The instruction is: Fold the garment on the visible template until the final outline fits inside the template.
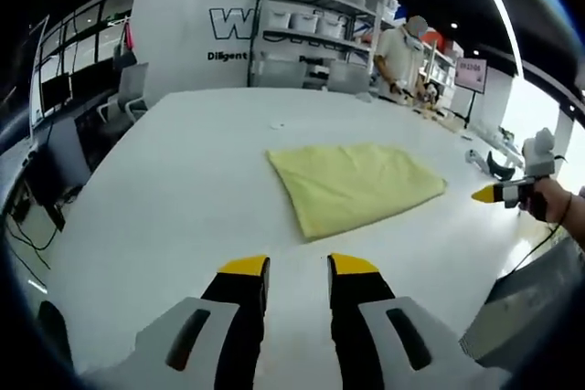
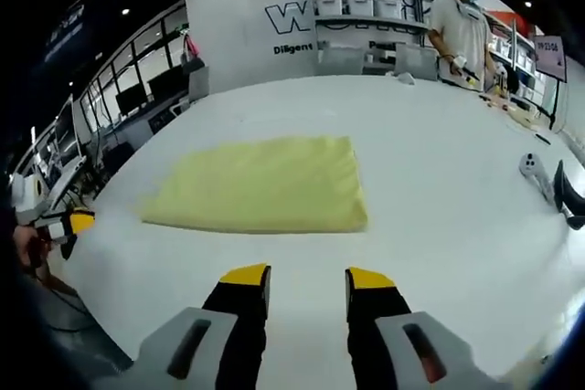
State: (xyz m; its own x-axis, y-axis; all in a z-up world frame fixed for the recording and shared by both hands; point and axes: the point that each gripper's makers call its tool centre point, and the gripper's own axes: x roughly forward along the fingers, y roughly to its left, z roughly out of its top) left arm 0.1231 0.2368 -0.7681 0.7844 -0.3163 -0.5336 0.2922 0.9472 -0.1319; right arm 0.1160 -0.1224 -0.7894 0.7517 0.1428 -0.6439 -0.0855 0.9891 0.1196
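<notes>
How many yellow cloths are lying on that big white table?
1. The folded yellow garment lies flat mid-table, ahead of both grippers and touched by neither. Any layers folded underneath are hidden.

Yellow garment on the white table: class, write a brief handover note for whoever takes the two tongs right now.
Left tongs: open, holding nothing, short of the garment.
Right tongs: open, holding nothing, also short of it.
Yellow garment: lies flat on the white table, folded into a roughly rectangular shape, touched by neither tongs.
Done: it looks folded already.
Left: I cannot make out a template outline, so check the fit before stopping.
</notes>
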